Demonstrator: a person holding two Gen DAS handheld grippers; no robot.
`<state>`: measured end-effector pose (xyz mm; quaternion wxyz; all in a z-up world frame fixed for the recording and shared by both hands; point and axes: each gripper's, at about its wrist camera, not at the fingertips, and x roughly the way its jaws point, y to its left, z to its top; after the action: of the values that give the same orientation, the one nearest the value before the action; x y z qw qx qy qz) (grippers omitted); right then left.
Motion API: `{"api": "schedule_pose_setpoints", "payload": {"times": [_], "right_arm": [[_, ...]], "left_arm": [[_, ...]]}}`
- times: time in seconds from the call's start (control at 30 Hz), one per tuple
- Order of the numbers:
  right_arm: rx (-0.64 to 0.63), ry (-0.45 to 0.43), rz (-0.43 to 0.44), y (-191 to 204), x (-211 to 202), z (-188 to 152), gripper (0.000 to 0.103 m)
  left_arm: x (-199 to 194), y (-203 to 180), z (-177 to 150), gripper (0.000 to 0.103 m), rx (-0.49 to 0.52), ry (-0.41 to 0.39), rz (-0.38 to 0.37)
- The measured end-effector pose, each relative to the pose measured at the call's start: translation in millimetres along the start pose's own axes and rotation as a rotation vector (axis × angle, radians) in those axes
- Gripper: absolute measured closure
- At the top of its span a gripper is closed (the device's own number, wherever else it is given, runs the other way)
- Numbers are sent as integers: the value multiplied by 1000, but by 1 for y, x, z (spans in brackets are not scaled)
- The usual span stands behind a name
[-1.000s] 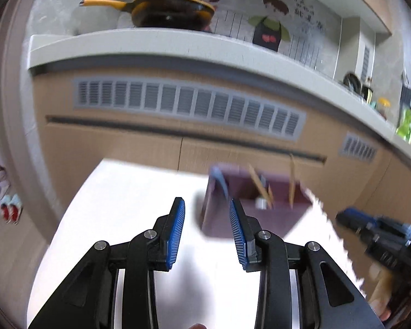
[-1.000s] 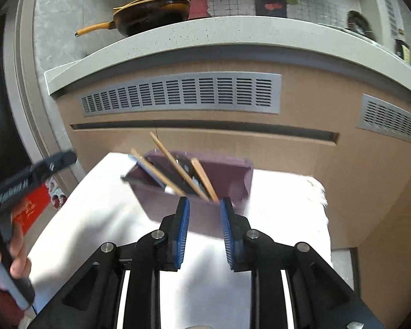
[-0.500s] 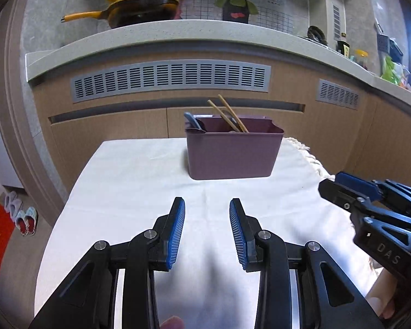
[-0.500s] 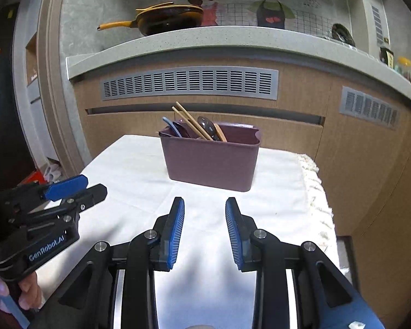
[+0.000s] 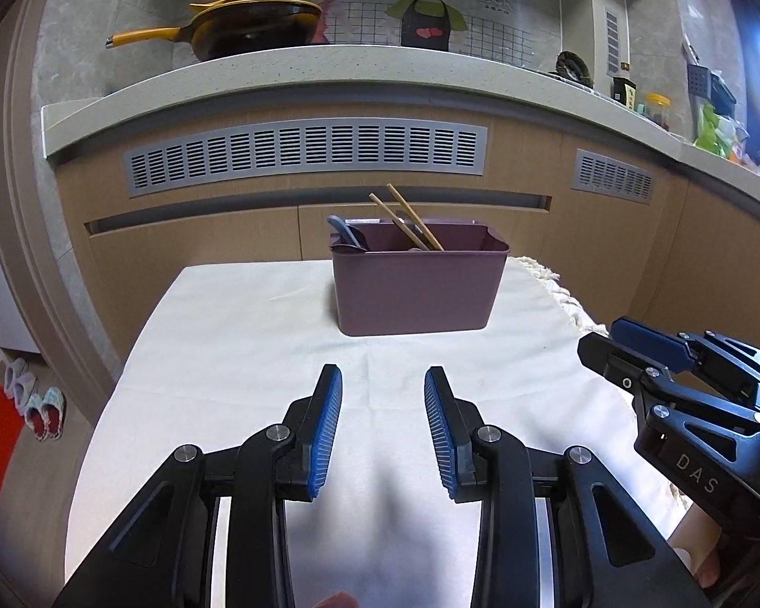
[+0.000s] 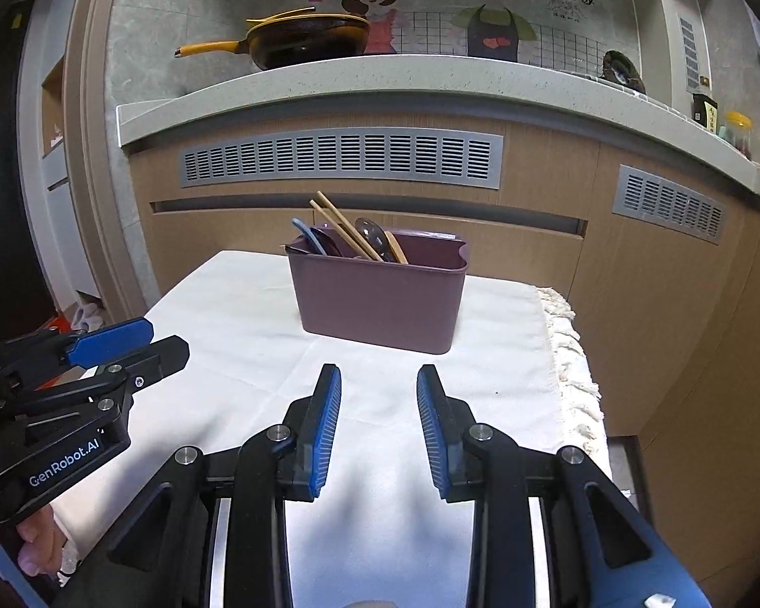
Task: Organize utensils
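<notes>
Chopsticks (image 5: 405,218), spoons (image 6: 367,233) leaning inside bin (image 5: 415,289), far on cloth (image 5: 258,354). Nothing loose around bin. Short of bin, left gripper (image 5: 382,430) and right gripper (image 6: 378,428): both released, empty, hovering. Likely final step, utensils apparently gathered. Next: probably only pulling back.

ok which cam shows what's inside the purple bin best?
Right wrist. It looks over the rim of the purple bin, so the chopsticks, blue spoon and dark spoon all show. Left wrist sees mostly the bin's front wall and the chopsticks.
</notes>
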<state>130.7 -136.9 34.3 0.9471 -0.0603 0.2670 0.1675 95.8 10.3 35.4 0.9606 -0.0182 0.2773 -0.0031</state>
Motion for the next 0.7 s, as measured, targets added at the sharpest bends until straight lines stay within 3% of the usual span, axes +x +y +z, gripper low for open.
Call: {"api": "schedule_pose_setpoints", "payload": {"times": [0.7], "right_arm": [[19, 8, 0, -9, 2, -1, 74]], "left_arm": [[2, -1, -1, 68, 6, 14, -8]]}}
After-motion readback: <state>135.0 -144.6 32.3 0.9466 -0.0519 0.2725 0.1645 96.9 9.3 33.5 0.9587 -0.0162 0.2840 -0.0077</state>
